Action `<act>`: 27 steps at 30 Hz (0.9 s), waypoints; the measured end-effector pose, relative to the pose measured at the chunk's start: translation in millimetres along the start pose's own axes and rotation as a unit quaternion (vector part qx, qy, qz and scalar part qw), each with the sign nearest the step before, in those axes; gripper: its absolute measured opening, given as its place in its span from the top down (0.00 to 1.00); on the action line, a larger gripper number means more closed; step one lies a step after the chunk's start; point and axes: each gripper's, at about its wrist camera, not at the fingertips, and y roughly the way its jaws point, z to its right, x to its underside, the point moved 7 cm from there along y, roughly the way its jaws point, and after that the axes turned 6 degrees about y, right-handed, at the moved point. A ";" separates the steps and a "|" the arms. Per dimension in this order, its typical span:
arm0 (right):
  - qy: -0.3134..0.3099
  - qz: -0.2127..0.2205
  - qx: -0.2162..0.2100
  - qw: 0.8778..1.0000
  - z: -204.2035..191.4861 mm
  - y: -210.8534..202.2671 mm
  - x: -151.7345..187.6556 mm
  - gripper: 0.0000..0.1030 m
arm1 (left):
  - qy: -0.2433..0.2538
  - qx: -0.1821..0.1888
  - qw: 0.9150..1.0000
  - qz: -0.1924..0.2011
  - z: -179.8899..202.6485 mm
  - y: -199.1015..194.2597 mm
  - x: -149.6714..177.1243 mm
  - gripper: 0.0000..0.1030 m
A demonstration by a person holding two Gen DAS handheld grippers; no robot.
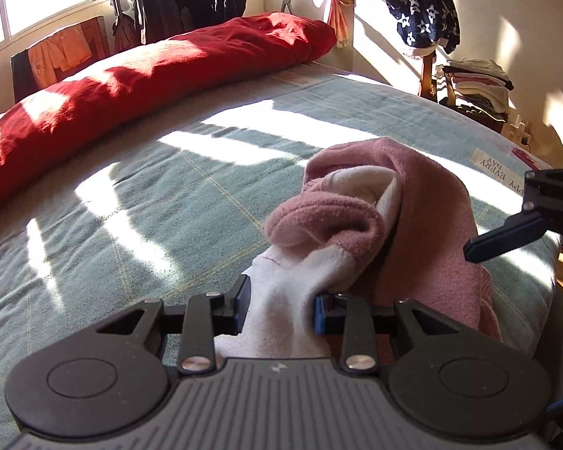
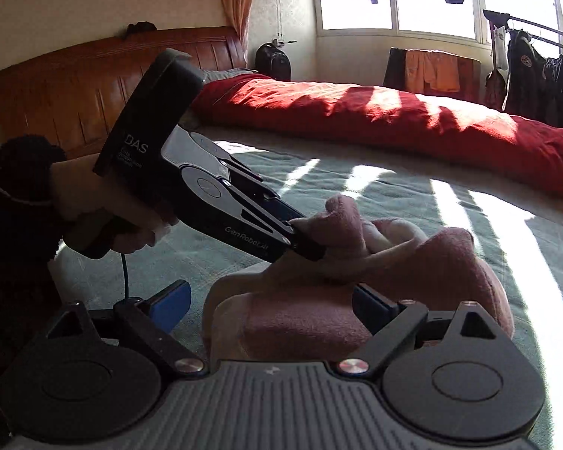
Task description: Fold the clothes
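Observation:
A pink-and-white sock bundle (image 1: 375, 210) lies bunched on the teal bedspread (image 1: 131, 206). My left gripper (image 1: 281, 302) is shut on its white part, with the blue pads pressing the fabric from both sides. In the right wrist view a hand holds that left gripper (image 2: 307, 242), which pinches the pink sock (image 2: 413, 262) from the left. My right gripper (image 2: 270, 300) stands open wide around the near end of the bundle. Its left blue pad (image 2: 170, 307) is clear of the fabric. One right finger (image 1: 503, 238) shows at the edge of the left wrist view.
A rolled red duvet (image 1: 150, 86) runs along the far side of the bed. A wooden headboard (image 2: 75, 86) stands at the left. A stack of folded clothes (image 1: 476, 82) and a star-patterned garment (image 1: 420, 7) are beyond the bed's right edge. Dark jackets (image 1: 187, 0) hang by the window.

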 end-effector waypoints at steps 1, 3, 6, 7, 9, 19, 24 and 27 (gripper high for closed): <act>0.003 -0.013 -0.003 1.000 -1.9 9.1 1.4 0.07 | -0.002 0.002 1.000 0.001 -0.7 0.1 0.4 0.66; 0.010 -0.035 0.004 0.999 0.8 22.2 5.4 0.07 | -0.006 0.005 1.000 0.003 -2.0 0.3 1.3 0.65; 0.015 -0.051 0.054 0.997 30.4 20.3 16.0 0.08 | -0.010 0.007 1.000 0.006 -2.1 1.2 2.6 0.54; 0.020 -0.057 0.062 0.996 41.6 16.8 20.1 0.07 | -0.011 0.010 1.000 0.007 -1.7 1.7 2.9 0.52; 0.040 -0.066 0.079 0.994 65.3 8.6 27.3 0.08 | -0.014 0.014 1.000 0.009 -0.3 2.7 2.9 0.52; 0.070 -0.048 0.153 0.985 99.4 -39.5 13.1 0.01 | 0.005 0.023 1.000 0.010 17.1 7.2 -1.9 0.52; 0.058 -0.026 0.181 0.981 108.6 -27.4 -43.2 0.00 | 0.012 0.025 1.000 0.009 22.1 11.2 1.9 0.52; 0.044 -0.056 0.214 0.974 121.7 -0.6 -57.0 0.00 | 0.009 0.025 1.000 0.009 23.1 12.9 4.4 0.52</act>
